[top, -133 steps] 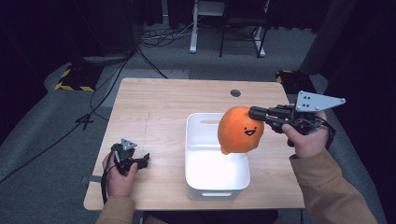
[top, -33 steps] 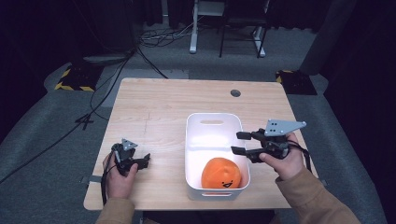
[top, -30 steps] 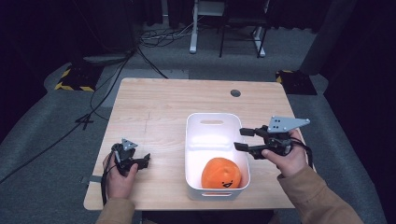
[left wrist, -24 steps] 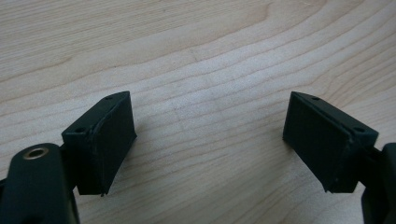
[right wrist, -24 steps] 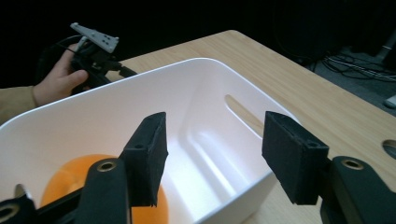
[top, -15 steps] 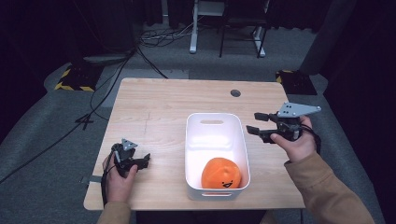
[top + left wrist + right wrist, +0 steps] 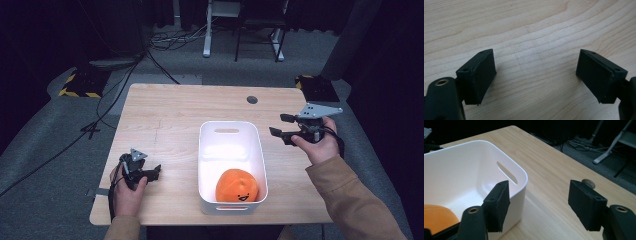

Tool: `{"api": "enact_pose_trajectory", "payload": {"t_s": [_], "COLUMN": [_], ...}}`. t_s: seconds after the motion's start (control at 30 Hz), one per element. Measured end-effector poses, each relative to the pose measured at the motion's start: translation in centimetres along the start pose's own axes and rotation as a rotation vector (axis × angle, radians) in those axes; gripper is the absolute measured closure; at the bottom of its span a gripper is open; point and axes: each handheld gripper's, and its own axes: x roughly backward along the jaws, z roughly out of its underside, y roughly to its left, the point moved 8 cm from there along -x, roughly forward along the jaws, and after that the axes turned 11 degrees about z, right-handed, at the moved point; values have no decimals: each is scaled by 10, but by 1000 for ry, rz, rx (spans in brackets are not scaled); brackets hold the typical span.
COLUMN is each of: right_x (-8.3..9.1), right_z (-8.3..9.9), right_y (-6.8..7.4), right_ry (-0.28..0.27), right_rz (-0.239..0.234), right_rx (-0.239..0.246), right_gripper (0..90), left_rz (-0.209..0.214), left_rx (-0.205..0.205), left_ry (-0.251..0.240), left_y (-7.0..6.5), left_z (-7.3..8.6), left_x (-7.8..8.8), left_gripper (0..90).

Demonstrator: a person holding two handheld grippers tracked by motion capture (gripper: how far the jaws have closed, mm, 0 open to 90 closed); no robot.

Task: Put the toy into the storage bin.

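Observation:
An orange plush ball with a smiling face (image 7: 237, 187) lies in the near end of a white rectangular bin (image 7: 207, 150) at the middle of the wooden table; its orange edge (image 7: 436, 216) shows low in the right gripper view, inside the bin (image 7: 522, 173). My right gripper (image 7: 280, 126) hovers open just right of the bin's far end, jaws wide apart with nothing between them (image 7: 537, 206). My left gripper (image 7: 155, 171) rests open on the table near the front left corner, well left of the bin, over bare wood (image 7: 535, 75).
A round cable hole (image 7: 252, 99) sits in the table (image 7: 165, 115) near its far right edge. Beyond the table, cables, a desk frame and yellow-black striped floor markings (image 7: 75, 92) lie on the grey carpet.
The right gripper carried the orange plush over the bin, let it go inside, then drew back up and to the right, open. The left gripper stayed put.

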Motion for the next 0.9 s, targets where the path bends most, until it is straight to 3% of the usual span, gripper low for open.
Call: {"api": "enact_pose_trajectory", "payload": {"t_s": [0.17, 0.37, 0.6, 0.9], "right_x": [-4, -3, -7, -14], "right_z": [21, 42, 68, 96], "right_y": [-21, -38, -53, -60], "right_ry": [24, 77, 156, 234], "right_rz": [41, 77, 100, 102], "right_rx": [-54, -78, -131, -172], "right_gripper": [340, 327, 323, 322], "left_rz": [8, 5, 6, 6], "left_rx": [0, -1, -2, -2], "left_ry": [7, 5, 8, 8], "left_y": [-1, 0, 0, 0], "left_z": [-1, -2, -2, -2], "left_x": [-1, -2, -3, -3], "left_gripper": [147, 139, 138, 138]}}
